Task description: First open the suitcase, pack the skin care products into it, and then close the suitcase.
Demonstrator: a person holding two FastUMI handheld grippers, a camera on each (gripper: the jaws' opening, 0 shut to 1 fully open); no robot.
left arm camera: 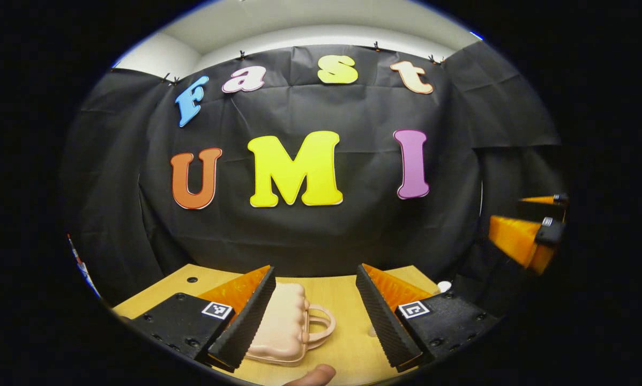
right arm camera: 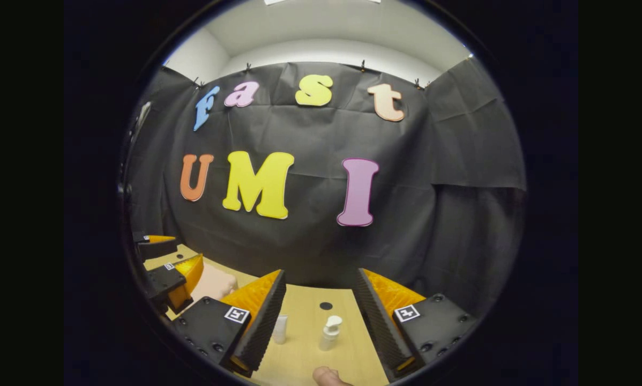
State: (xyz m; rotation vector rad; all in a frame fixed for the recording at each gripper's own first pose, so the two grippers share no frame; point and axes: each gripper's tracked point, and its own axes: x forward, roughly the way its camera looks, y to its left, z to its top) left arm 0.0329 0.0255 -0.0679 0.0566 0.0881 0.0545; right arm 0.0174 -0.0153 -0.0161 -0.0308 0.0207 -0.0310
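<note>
The surface [left arm camera: 342, 348], pale wood, fills the bottom of both views. In the left gripper view the suitcase [left arm camera: 283, 327] lies at the lower centre of the frame, closed, directly ahead of the left gripper [left arm camera: 313, 316] and partly behind its left finger. It is a small peach-pink case with a ribbed shell, lying flat, its long axis running away from the camera and its loop handle pointing toward the frame's right. The left gripper is the nearer one to it, so opening looks like its job; its jaws stand wide apart, holding nothing.

In the right gripper view the right gripper [right arm camera: 321, 316] is likewise spread and empty. Between its fingers, low in the frame, stand a white pump bottle [right arm camera: 330, 332] and, just left, a small white tube [right arm camera: 281, 328], both upright.
</note>
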